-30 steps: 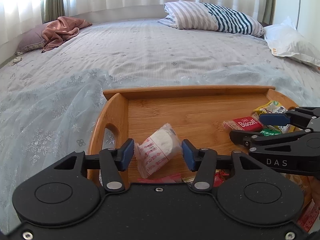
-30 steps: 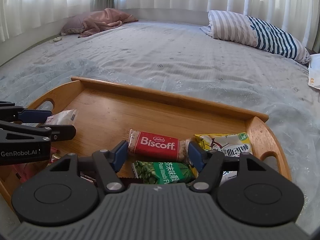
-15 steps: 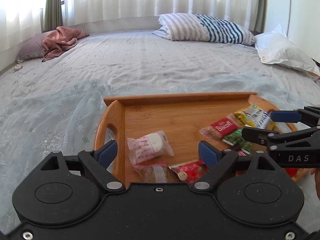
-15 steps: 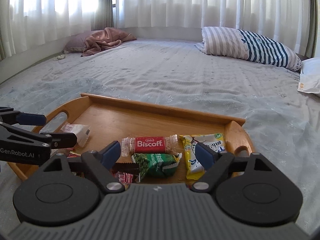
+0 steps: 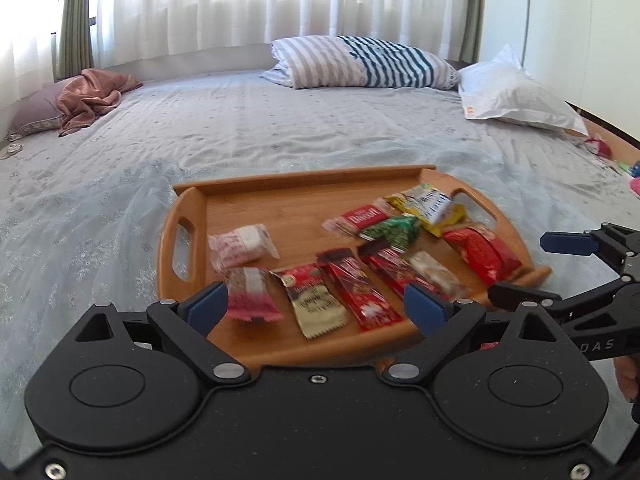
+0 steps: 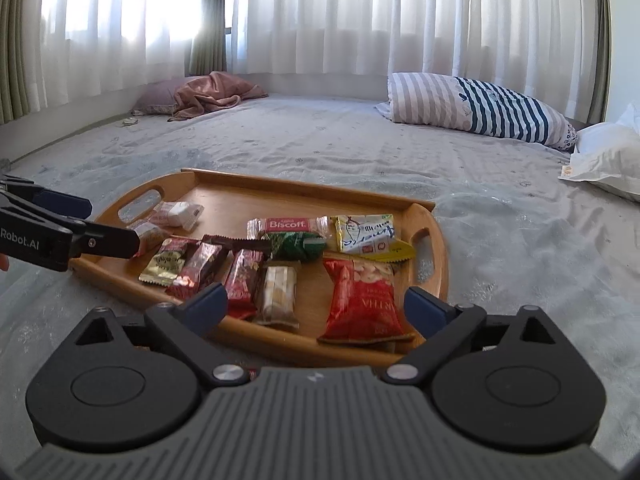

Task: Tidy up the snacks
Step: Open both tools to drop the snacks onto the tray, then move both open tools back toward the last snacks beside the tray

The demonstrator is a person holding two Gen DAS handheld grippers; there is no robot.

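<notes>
A wooden tray [image 5: 182, 216] [image 6: 434, 268] with cut-out handles lies on the bed and holds several wrapped snacks. Among them are a white-and-red packet [image 5: 240, 246] [image 6: 178, 213], a red Biscoff bar [image 5: 360, 216] [image 6: 288, 225], a green packet [image 5: 394, 229] [image 6: 296, 245], a yellow-and-white packet [image 5: 430, 206] [image 6: 366, 232] and a large red bag [image 5: 482, 254] [image 6: 362, 304]. My left gripper [image 5: 316, 306] hovers over the tray's near edge, jaws opening, nothing between them. My right gripper [image 6: 316, 304] stands back from the near edge, jaws opening, pads touching nothing.
The pale blue bedspread [image 5: 280, 132] spreads all around the tray. A striped pillow [image 5: 360, 62] [image 6: 472, 108] and a white bag [image 5: 516, 100] lie at the far right. A pink cloth [image 5: 90, 98] [image 6: 216, 94] lies at the far left by the curtains.
Both grippers opened wide and drew back from the tray. The left let go of the white-and-red packet, the right came away from the Biscoff bar; both snacks stay on the tray.
</notes>
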